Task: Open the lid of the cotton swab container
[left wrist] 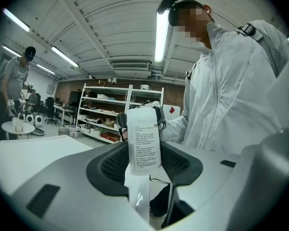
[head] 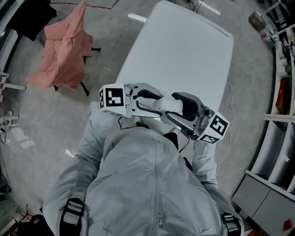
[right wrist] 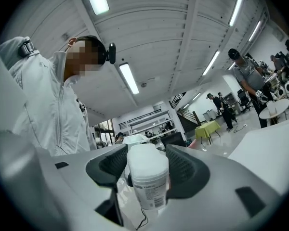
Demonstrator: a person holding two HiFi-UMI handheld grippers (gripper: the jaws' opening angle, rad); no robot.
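Note:
The cotton swab container (head: pixel 165 103) is a white cylinder held in the air in front of the person's chest, over the near end of the white table. The two grippers point at each other across it. In the left gripper view the container (left wrist: pixel 144 146) shows its printed label, and my left gripper (left wrist: pixel 143 150) has its dark pads against both sides. My right gripper's fingertips (left wrist: pixel 121 121) clasp the far end. In the right gripper view my right gripper (right wrist: pixel 148 165) is shut on the container (right wrist: pixel 148 177), whose rounded white lid (right wrist: pixel 145 158) sits on and looks closed.
A long white table (head: pixel 187 48) stretches away ahead. A chair draped in pink cloth (head: pixel 64 48) stands on the floor at the left, and shelving (head: pixel 285 87) lines the right. Other people (right wrist: pixel 245 73) stand further off by a small round table (right wrist: pixel 278 110).

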